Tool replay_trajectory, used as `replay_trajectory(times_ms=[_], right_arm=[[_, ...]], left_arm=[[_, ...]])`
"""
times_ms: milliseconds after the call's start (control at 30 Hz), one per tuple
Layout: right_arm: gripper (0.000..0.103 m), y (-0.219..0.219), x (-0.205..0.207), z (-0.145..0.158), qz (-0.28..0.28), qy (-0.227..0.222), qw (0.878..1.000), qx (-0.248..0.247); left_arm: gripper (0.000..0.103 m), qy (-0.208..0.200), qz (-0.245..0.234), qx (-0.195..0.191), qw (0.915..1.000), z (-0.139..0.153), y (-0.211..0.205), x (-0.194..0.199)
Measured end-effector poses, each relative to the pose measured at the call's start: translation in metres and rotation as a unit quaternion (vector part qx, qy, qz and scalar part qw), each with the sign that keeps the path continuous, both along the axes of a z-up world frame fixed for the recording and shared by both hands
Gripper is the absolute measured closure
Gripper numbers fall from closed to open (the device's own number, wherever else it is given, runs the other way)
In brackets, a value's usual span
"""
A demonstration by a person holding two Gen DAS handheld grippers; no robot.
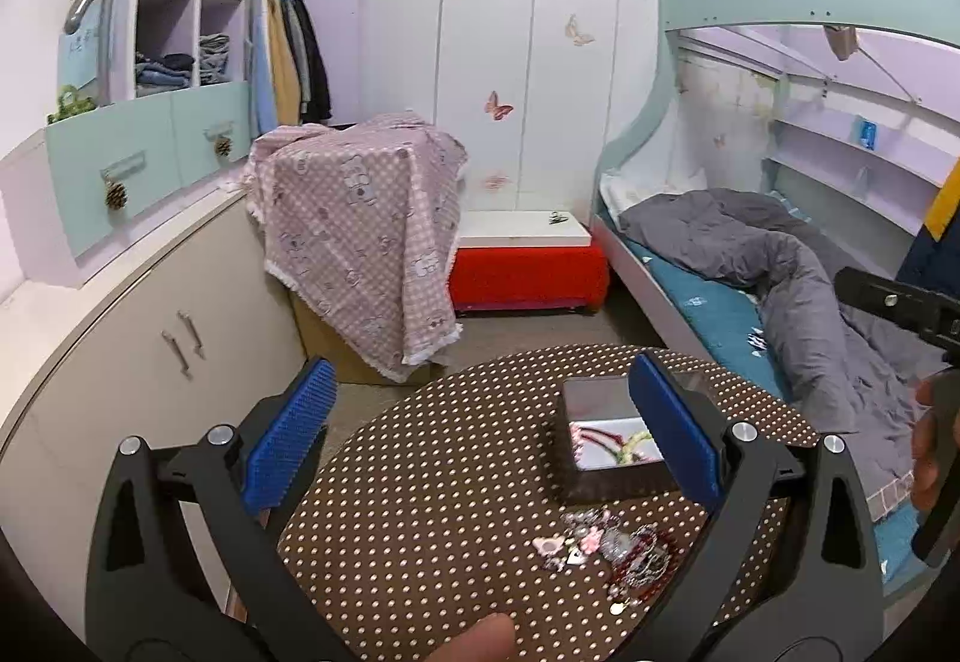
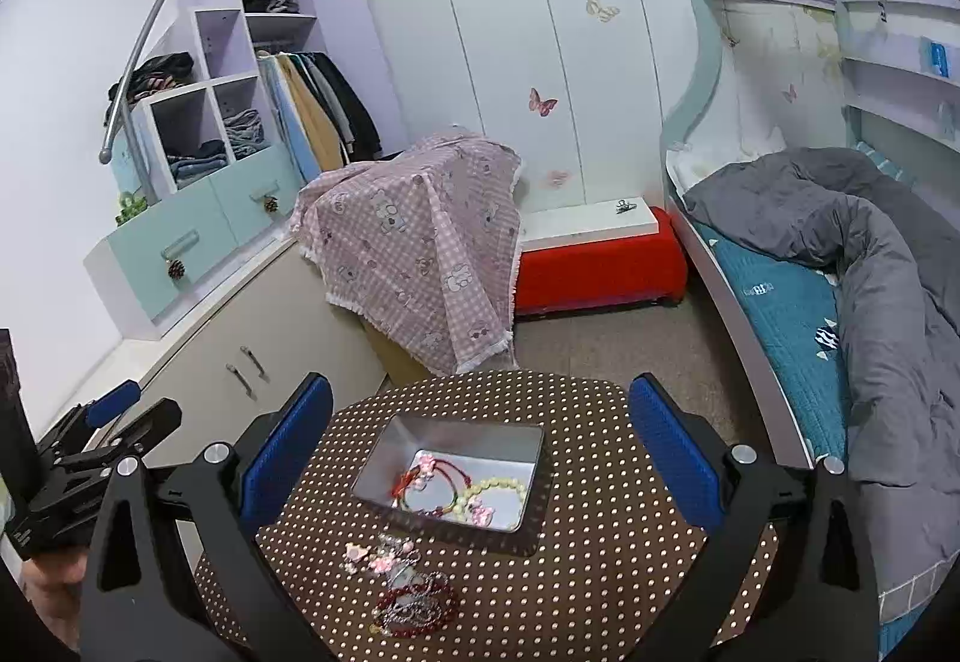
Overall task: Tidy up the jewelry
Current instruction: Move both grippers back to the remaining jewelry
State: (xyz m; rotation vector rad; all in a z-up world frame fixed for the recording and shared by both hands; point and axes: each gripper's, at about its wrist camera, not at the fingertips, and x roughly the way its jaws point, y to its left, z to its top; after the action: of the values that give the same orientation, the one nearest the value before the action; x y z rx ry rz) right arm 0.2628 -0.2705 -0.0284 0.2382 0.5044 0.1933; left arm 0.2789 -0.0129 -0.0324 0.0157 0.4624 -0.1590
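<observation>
Both tools stood wide open and empty, left tool (image 1: pixel 480 446) and right tool (image 2: pixel 480 452) hovering above the dotted worktop (image 2: pixel 600 572), likely between picks. The tin box (image 2: pixel 456 473) sat mid-worktop as the collecting spot, bracelets (image 2: pixel 462 485) already inside. The loose jewelry pile (image 2: pixel 402 584) lay on the worktop just in front of the box, below and between the right tool's fingers, untouched.

Each camera sits on a gripper and looks forward and a bit down between its two blue fingers (image 1: pixel 288 434). Both are close above the dotted tabletop (image 1: pixel 432 482). The left view looks from the tabletop's left side, the right view from farther right. Both see the tin box (image 2: pixel 456 476), the white wardrobe (image 2: pixel 528 50) and the bed (image 1: pixel 780 266).
</observation>
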Motion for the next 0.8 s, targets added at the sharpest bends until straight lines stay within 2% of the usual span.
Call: replay_trajectory(times_ms=[200, 367, 633, 800], right_arm=[[0.008, 0.011, -0.014, -0.007, 0.006, 0.000, 1.000, -0.015], [0.008, 0.019, -0.019, -0.018, 0.013, 0.008, 1.000, -0.019], [0.008, 0.031, -0.020, -0.047, 0.030, 0.043, 0.998, -0.018], [0.008, 0.041, -0.021, -0.070, 0.042, 0.069, 0.997, -0.021]], left_arm=[[0.007, 0.012, 0.015, 0.003, 0.9998, -0.015, 0.011, -0.007], [0.007, 0.038, 0.019, 0.004, 0.9991, -0.036, 0.015, -0.009], [0.007, 0.084, 0.017, 0.013, 0.9963, -0.075, 0.009, -0.009], [0.007, 0.109, 0.005, 0.033, 0.9935, -0.096, -0.004, -0.005]])
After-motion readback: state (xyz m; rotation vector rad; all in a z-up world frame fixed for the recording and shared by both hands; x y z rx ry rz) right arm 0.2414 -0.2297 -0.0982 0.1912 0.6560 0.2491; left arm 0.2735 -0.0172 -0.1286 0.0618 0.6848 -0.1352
